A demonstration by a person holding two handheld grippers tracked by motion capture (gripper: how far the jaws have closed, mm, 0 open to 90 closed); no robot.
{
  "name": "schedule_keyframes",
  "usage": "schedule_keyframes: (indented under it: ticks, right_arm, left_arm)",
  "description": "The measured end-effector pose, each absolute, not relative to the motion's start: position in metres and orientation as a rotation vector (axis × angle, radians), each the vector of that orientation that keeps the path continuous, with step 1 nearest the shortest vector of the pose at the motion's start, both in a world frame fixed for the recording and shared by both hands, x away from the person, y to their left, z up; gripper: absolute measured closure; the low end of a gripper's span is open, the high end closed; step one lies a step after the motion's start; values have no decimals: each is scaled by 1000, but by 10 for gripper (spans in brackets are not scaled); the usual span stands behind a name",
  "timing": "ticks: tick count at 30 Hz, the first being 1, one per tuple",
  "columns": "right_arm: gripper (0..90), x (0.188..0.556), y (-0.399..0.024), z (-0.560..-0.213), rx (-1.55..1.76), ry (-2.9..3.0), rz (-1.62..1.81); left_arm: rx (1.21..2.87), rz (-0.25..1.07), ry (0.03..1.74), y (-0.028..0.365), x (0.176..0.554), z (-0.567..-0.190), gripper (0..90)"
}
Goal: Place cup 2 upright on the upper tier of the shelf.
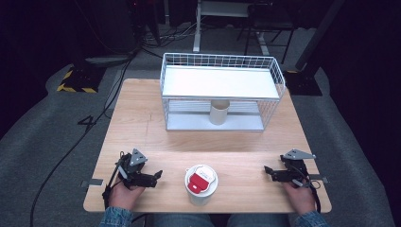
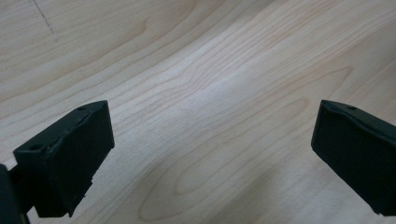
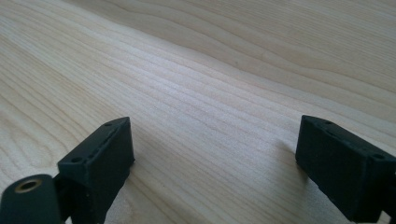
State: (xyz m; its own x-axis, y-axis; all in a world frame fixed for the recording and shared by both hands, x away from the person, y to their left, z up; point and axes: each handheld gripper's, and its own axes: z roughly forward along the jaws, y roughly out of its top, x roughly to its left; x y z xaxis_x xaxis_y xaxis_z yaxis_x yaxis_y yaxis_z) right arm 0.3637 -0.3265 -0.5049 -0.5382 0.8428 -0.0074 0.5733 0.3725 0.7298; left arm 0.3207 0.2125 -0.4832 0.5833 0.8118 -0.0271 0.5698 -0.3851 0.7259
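A white cup with a red-and-white lid (image 1: 201, 182) stands near the front edge of the wooden table (image 1: 189, 137), between my two grippers. My left gripper (image 1: 157, 175) lies to the cup's left, pointing right toward it; in the left gripper view its jaws (image 2: 205, 158) stand wide apart over bare wood. My right gripper (image 1: 267, 170) lies at the cup's right, pointing left; in the right gripper view it (image 3: 210, 163) is open with nothing between the jaws. A second plain cream cup (image 1: 219, 111) stands on the lower level of the white wire shelf (image 1: 222, 92).
The wire shelf occupies the table's far half, its upper tray bare. A cable (image 1: 71, 146) trails off the table's left side across the grey floor. Desk legs and a yellow-black striped base (image 1: 75, 80) stand beyond the table.
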Motion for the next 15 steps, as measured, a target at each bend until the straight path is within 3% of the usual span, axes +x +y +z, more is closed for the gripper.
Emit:
schedule_keyframes:
  ticks: [15]
  right_arm:
    - [105,365,-325,-505,1238,2254,972]
  left_arm:
    - [1951,406,982,201,270,-459,0]
